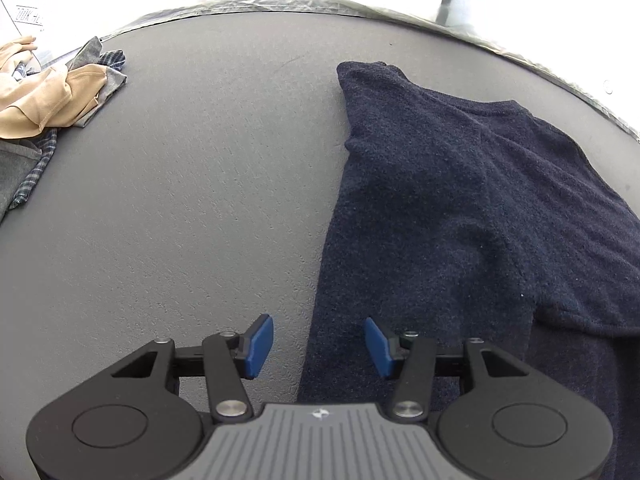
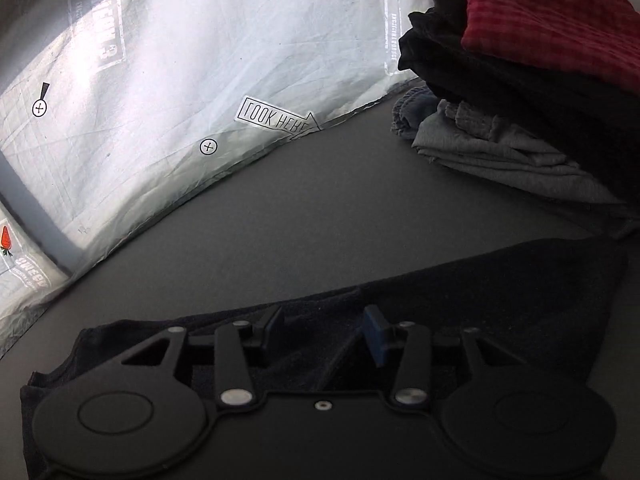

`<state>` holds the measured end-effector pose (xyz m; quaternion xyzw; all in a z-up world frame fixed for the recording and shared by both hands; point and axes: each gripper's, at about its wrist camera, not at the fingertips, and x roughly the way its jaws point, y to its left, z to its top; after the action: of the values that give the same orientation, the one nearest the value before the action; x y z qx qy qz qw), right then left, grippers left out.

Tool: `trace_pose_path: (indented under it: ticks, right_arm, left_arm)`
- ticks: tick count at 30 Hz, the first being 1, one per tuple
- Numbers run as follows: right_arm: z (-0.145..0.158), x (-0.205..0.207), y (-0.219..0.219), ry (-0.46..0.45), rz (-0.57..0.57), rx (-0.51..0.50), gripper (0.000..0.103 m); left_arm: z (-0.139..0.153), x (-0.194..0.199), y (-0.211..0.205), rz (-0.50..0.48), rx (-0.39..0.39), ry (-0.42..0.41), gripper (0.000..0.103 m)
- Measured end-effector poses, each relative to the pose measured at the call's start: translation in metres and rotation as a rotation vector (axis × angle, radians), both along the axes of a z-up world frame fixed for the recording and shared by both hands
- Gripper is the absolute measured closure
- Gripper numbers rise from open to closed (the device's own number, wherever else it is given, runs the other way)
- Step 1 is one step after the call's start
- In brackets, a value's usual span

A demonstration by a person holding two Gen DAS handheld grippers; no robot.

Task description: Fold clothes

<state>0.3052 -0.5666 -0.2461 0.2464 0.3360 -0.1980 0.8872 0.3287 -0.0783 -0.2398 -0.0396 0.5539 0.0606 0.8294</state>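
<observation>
A: What is sitting at the far left?

B: A loose heap point(image 1: 44, 92) of tan and checked clothes is lying on the grey surface point(image 1: 192, 200), well apart from everything else.

A: And the left tool point(image 1: 319, 346)?

B: It is hovering spread and empty, straddling the left edge of the navy sweater point(image 1: 460, 208), whose long axis is running away from it.

A: The right tool point(image 2: 325, 334)?

B: It is also spread and holding nothing, right over the sweater point(image 2: 500, 292), whose edge here is running crosswise. A folded stack point(image 2: 520, 92) is sitting beyond, to the right.

A: Which is nearer?

B: Probably the right; both are looking within reach.
</observation>
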Motion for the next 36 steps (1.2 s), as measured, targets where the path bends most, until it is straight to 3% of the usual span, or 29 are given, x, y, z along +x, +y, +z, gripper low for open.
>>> trace_pose_path:
  ticks: [6, 10, 15, 20, 22, 25, 29, 36]
  right_arm:
    - [-0.013, -0.013, -0.010, 0.017, -0.056, 0.068, 0.048]
    - [-0.027, -0.014, -0.012, 0.019, -0.063, 0.143, 0.048]
    - [-0.038, -0.005, -0.006, 0.036, -0.047, 0.135, 0.049]
    - [-0.041, 0.006, 0.003, 0.076, 0.007, 0.078, 0.070]
    - [-0.041, 0.007, 0.005, 0.080, 0.030, 0.089, 0.084]
    - [-0.037, 0.007, 0.010, 0.082, 0.054, 0.068, 0.092]
    - [-0.029, 0.010, 0.019, 0.087, 0.076, 0.028, 0.094]
    - [0.003, 0.013, 0.045, -0.025, 0.179, 0.003, 0.094]
  left_arm:
    - [0.002, 0.001, -0.006, -0.018, -0.020, -0.002, 0.037]
    - [-0.004, 0.003, -0.015, -0.043, 0.004, 0.017, 0.035]
    - [-0.012, 0.007, -0.014, -0.019, 0.026, 0.045, 0.021]
    - [-0.020, 0.008, -0.006, 0.011, 0.034, 0.051, 0.003]
    - [-0.023, 0.008, 0.000, 0.040, 0.005, 0.059, 0.000]
    - [-0.027, 0.007, 0.011, 0.073, -0.055, 0.069, 0.000]
    - [-0.027, 0.005, 0.009, 0.059, -0.043, 0.056, 0.000]
    - [-0.027, -0.001, 0.008, 0.061, -0.041, 0.025, 0.000]
